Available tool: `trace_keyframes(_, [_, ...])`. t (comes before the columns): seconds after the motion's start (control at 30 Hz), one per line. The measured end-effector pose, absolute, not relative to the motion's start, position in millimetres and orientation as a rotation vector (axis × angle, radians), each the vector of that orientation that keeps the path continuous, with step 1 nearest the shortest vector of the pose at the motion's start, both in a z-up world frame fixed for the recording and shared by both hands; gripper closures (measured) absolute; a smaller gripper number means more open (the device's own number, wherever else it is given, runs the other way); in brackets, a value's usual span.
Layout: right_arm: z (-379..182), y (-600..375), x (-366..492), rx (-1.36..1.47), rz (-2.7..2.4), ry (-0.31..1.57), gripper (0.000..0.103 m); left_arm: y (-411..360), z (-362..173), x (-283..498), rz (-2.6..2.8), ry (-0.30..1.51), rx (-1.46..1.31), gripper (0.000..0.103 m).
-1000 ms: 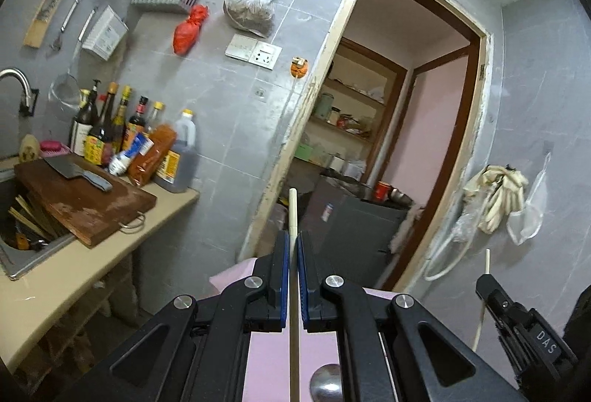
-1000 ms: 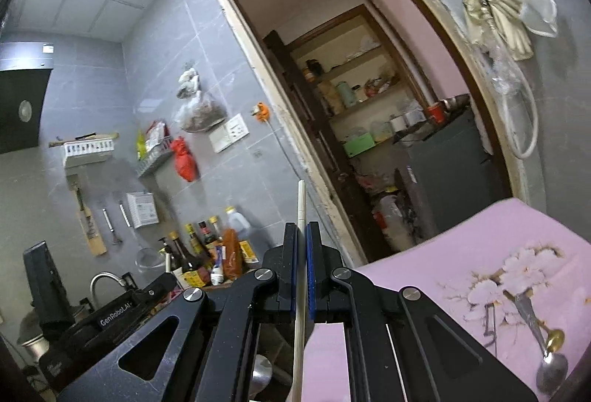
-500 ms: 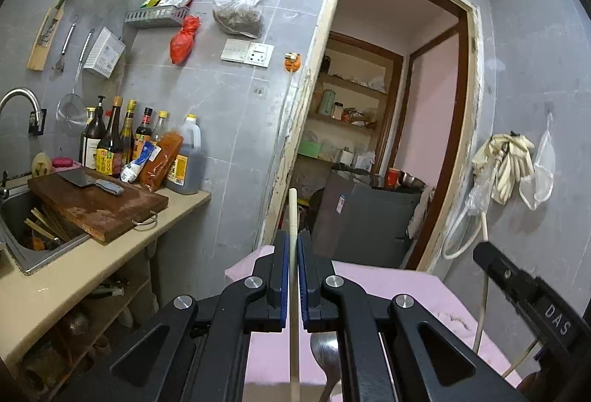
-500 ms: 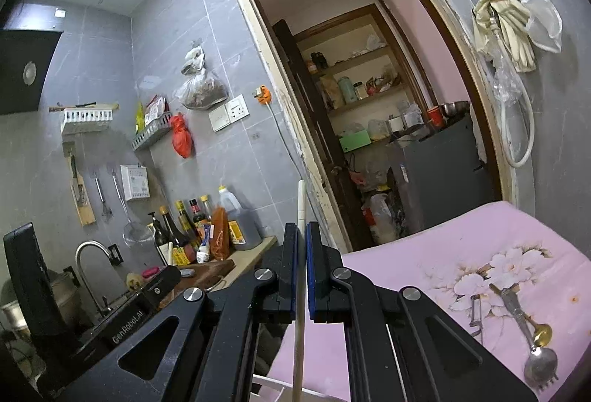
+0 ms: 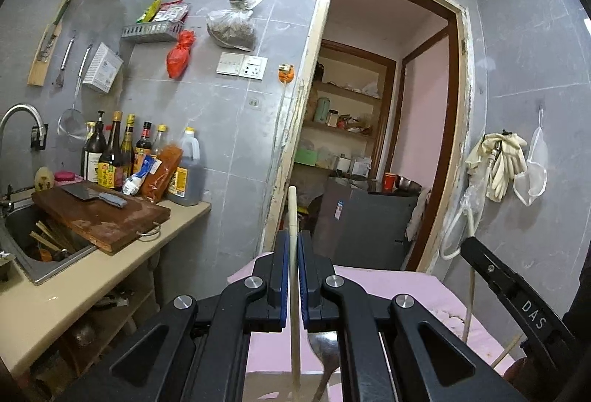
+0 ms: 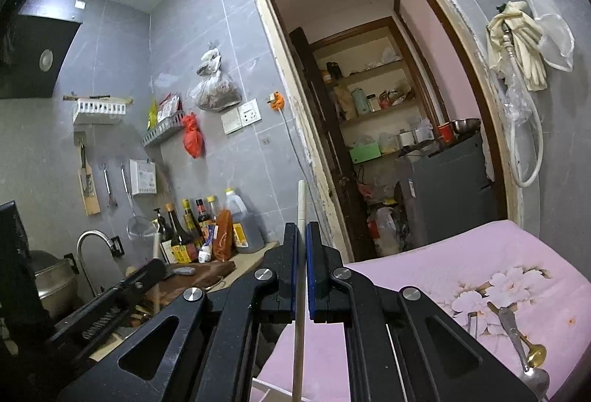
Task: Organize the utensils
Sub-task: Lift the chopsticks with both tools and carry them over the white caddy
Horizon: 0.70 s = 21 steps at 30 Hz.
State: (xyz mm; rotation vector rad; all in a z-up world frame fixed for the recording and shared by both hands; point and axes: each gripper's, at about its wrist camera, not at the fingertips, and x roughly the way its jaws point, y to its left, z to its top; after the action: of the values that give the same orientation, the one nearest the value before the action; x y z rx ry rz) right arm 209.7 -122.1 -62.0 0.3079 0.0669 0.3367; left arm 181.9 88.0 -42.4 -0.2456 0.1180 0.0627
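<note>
My left gripper (image 5: 293, 236) is shut on a pale chopstick (image 5: 293, 213) that stands upright between the blue pads. My right gripper (image 6: 301, 228) is shut on a second pale chopstick (image 6: 301, 202), also upright. Both are held above a table with a pink flowered cloth (image 6: 424, 276). A metal spoon (image 5: 325, 350) lies under the left gripper. A silver spoon and a gold utensil (image 6: 524, 346) lie on the cloth at the right. The right gripper shows at the right of the left wrist view (image 5: 517, 302).
A counter (image 5: 74, 287) at the left bears a wooden cutting board with a cleaver (image 5: 92, 213), sauce bottles (image 5: 122, 158) and a sink (image 5: 22, 247) holding chopsticks. A doorway (image 5: 373, 151) with a grey cabinet lies ahead. A white rack edge (image 6: 269, 387) shows below.
Both wrist views have tilted down and levelled, so more of the pink table and counter shows. Both grippers stay shut on their chopsticks.
</note>
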Motion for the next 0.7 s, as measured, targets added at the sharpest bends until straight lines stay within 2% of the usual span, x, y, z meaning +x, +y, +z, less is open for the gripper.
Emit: trace_keyframes(0.7, [-80,-138,202,0.349,0.325,0.07,0.099,94,-34,178,0.1,0.02,-0.274,0.098])
